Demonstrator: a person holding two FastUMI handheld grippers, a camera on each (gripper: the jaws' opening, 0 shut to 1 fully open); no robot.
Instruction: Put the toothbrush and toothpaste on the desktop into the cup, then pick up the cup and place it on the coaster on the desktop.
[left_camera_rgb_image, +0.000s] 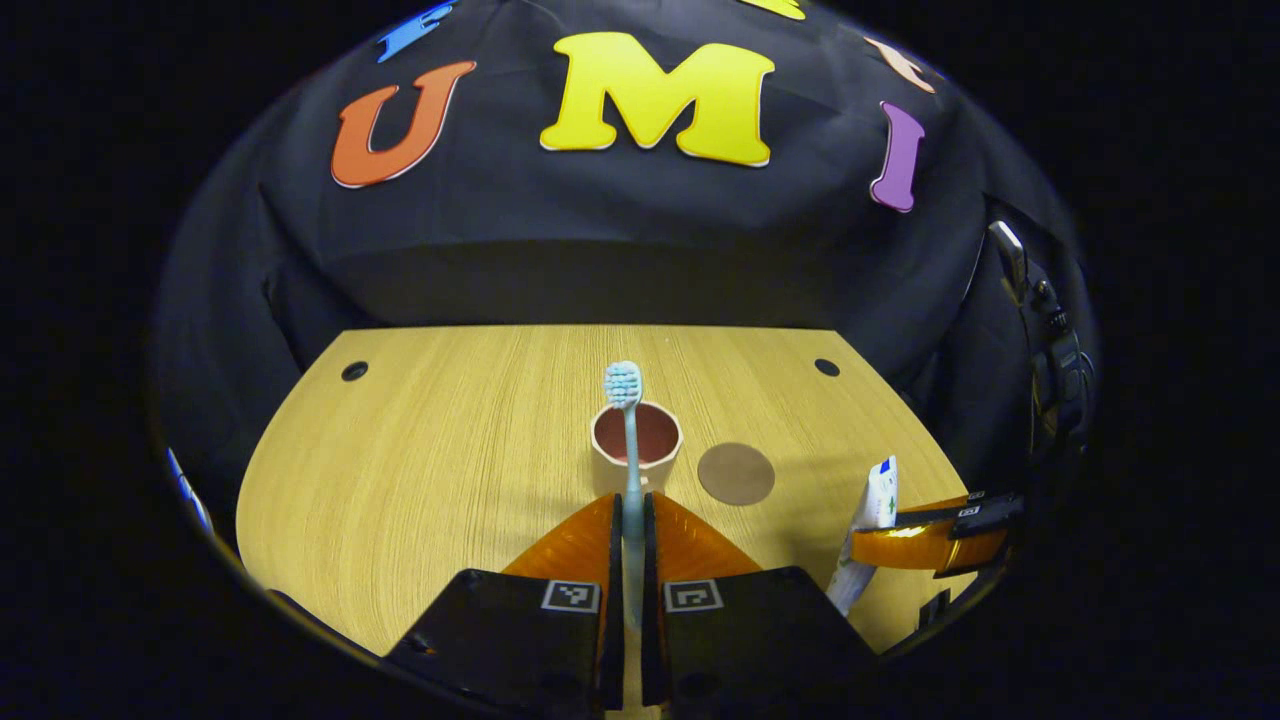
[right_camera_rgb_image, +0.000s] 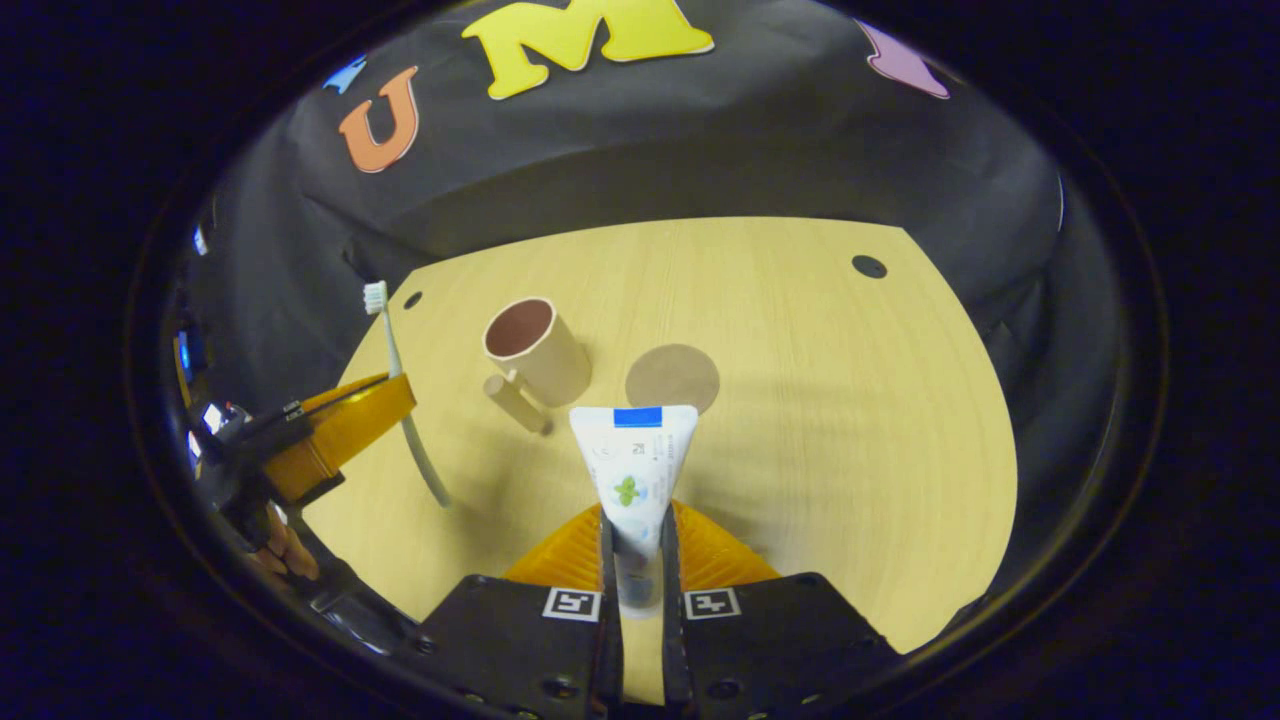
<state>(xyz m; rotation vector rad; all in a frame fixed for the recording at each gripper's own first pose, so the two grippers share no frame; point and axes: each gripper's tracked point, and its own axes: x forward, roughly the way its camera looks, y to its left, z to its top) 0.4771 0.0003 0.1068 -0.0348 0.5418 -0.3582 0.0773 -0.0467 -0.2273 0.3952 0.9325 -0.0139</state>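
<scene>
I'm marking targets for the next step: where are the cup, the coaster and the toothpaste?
cup (right_camera_rgb_image: 545, 362), right gripper view, on its outer side wall.
coaster (right_camera_rgb_image: 672, 377), right gripper view, on the middle of its disc.
toothpaste (right_camera_rgb_image: 633, 462), right gripper view, on the tube's front face.

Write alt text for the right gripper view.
The right gripper holds a toothpaste tube upright above a wooden desktop. Beyond stand an empty cup and a round coaster; at left, the left gripper holds a toothbrush.
</scene>
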